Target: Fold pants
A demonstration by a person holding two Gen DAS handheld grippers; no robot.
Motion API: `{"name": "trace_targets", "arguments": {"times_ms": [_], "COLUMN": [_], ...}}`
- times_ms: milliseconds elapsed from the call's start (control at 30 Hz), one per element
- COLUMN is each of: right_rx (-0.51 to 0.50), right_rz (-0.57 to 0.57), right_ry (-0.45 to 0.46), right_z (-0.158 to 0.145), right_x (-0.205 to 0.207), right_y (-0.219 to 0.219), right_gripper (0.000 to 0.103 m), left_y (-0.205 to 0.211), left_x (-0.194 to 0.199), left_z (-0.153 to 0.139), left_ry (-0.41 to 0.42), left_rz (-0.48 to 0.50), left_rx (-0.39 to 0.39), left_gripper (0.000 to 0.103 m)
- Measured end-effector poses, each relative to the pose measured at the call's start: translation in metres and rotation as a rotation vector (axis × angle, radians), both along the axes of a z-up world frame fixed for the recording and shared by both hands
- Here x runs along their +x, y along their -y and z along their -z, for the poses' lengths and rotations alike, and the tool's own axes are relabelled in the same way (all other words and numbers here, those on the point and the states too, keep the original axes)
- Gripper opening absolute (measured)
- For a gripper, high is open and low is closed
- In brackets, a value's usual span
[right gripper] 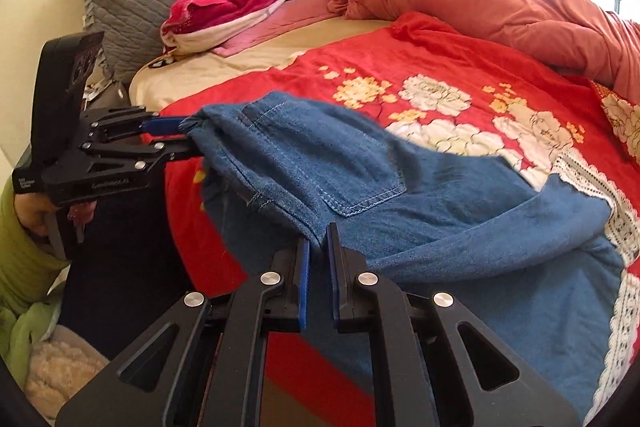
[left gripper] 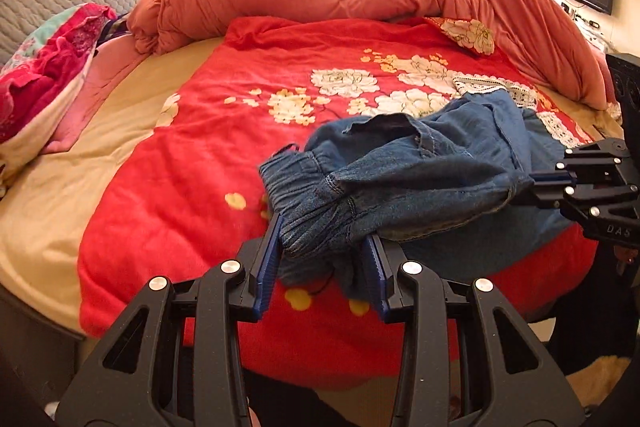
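Pants of blue denim are held by the waistband above the near edge of the red floral bedspread, clamped in the left gripper and right gripper. Judged step: carrying over; flat spreading follows.

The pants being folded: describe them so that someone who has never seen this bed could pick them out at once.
Start at the bed's red floral blanket. On its near corner, beside a strip of white lace trim, lie the pants, lifted at one end by the left gripper and right gripper. They are the only blue denim here, with a gathered elastic waistband and a stitched back pocket.
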State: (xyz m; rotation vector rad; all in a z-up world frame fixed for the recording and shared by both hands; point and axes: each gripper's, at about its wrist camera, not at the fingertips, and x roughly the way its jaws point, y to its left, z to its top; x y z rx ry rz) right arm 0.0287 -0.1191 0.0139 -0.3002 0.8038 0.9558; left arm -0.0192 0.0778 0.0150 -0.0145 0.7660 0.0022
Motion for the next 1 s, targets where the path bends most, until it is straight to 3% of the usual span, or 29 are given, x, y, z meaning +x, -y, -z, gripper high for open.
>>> {"name": "trace_targets", "arguments": {"times_ms": [200, 367, 500, 633, 767, 900, 1000], "right_rx": [-0.067, -0.061, -0.044, -0.028, -0.004, 0.067, 0.09], "right_rz": [-0.012, -0.015, -0.009, -0.005, -0.013, 0.009, 0.064], "right_ry": [-0.026, -0.028, -0.039, -0.054, -0.089, -0.11, -0.069], "right_z": [0.028, 0.03, 0.031, 0.033, 0.029, 0.011, -0.001], "right_x": [-0.013, -0.017, -0.017, -0.019, -0.022, -0.022, -0.012], "right_y": [-0.012, -0.01, -0.008, -0.008, -0.003, 0.016, 0.023], "right_gripper": [0.01, 0.011, 0.013, 0.014, 0.028, 0.03, 0.032], "left_y": [-0.008, -0.019, -0.021, 0.0, 0.029, 0.039, 0.04], "left_x": [-0.002, -0.017, -0.031, -0.009, 0.027, 0.037, 0.028], "left_z": [0.009, 0.003, -0.027, -0.049, -0.028, 0.019, 0.029], "left_ry": [-0.05, -0.072, -0.007, 0.051, -0.035, -0.171, -0.167], "left_rz": [-0.008, -0.031, -0.049, 0.014, 0.082, 0.064, 0.07], "left_rx": [-0.041, -0.07, -0.087, -0.116, -0.132, -0.045, -0.038], "left_gripper": [0.033, 0.035, 0.035, 0.035, 0.034, 0.032, 0.032]}}
